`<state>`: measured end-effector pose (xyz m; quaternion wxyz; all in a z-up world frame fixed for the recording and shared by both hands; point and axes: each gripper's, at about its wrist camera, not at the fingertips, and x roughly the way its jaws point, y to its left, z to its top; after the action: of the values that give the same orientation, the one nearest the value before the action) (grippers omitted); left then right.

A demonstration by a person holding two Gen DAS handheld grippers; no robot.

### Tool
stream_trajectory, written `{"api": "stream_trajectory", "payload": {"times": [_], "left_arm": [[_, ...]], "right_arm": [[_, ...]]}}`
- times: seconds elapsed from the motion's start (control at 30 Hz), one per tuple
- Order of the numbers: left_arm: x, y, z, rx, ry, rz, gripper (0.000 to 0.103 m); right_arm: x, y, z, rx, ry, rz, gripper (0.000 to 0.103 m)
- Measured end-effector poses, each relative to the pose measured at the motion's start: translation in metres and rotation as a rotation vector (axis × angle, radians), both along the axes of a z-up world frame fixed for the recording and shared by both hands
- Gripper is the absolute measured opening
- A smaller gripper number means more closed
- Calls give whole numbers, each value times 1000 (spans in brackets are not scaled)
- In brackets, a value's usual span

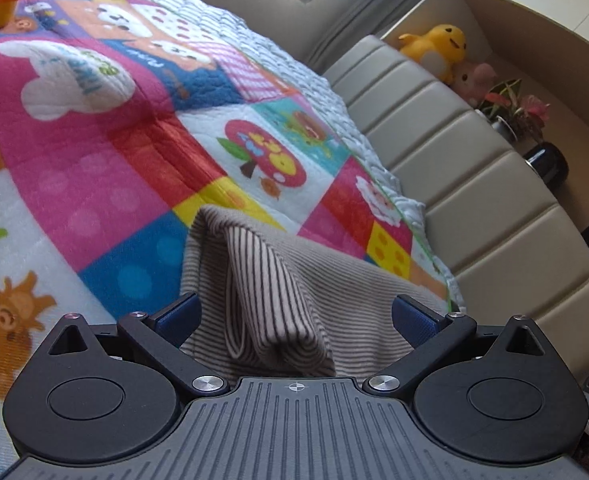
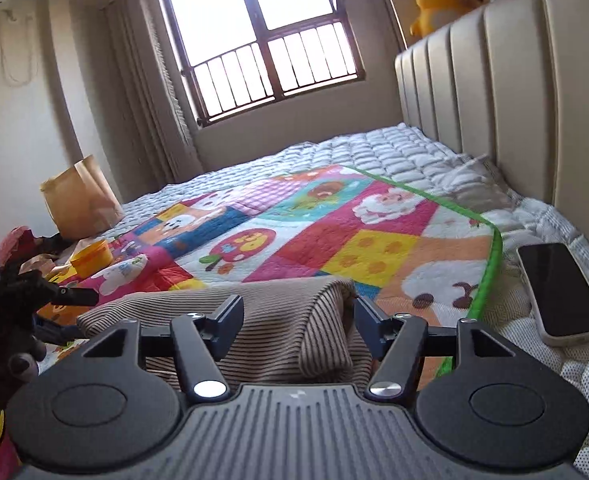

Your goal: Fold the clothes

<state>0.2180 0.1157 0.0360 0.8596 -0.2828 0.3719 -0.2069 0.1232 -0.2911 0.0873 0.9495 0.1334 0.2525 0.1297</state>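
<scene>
Striped garment (image 1: 278, 292) is bunched on the patchwork quilt (image 1: 94, 168) near its headboard-side edge, straddled by left gripper (image 1: 294, 316) and right gripper (image 2: 298, 320), both spread apart with nothing clamped, probably lined up for a pinch.

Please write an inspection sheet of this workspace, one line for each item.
Surface: colourful patchwork cartoon quilt over a white quilted mattress.
Job's things: brown striped knit garment, bunched with a raised fold.
Clutter: orange plastic bowl, black smartphone, brown paper bag.
Grippers: left gripper and right gripper open, fingers either side of the garment.
Cables: nothing seen.
Surroundings: beige padded headboard, barred window, yellow plush toy.
</scene>
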Motion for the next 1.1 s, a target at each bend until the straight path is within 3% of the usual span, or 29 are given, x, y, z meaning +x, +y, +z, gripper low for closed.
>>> {"api": "stream_trajectory", "payload": {"times": [0.17, 0.2, 0.23, 0.27, 0.33, 0.37, 0.4, 0.43, 0.57, 0.77, 0.93, 1.03, 1.1], "left_arm": [[14, -17, -21, -32, 50, -6, 100], [18, -18, -23, -30, 50, 1, 97], [22, -19, -25, -27, 43, 8, 87], [29, -21, -27, -26, 47, 8, 79], [44, -23, -28, -27, 65, 0, 56], [51, -23, -25, -18, 63, 1, 51], [53, -22, -20, -11, 52, 4, 39], [50, -20, -14, -18, 35, 2, 35], [14, -15, 10, -36, -45, -35, 35], [-38, -16, 11, -7, -66, -61, 35], [-44, -15, -22, 88, -27, 1, 37], [-41, -8, -24, 30, -19, 27, 36], [-40, -10, -13, 39, -50, 21, 35]], "right_arm": [[31, 10, -37, 14, 92, -6, 76], [37, 15, -41, 4, 94, 2, 71], [43, 22, -44, -11, 92, 15, 61], [49, 29, -46, -26, 89, 28, 39], [63, 41, -48, -55, 81, 45, 33], [70, 44, -44, -57, 76, 44, 30], [74, 45, -38, -47, 72, 44, 27], [74, 44, -31, -35, 63, 49, 27], [44, 36, -4, -16, 1, 93, 24], [5, 22, -9, 7, 23, 86, 23], [6, 23, -43, -33, 81, 46, 23], [9, 23, -51, -26, 89, 36, 24], [8, 25, -41, -28, 57, 47, 23]]}}
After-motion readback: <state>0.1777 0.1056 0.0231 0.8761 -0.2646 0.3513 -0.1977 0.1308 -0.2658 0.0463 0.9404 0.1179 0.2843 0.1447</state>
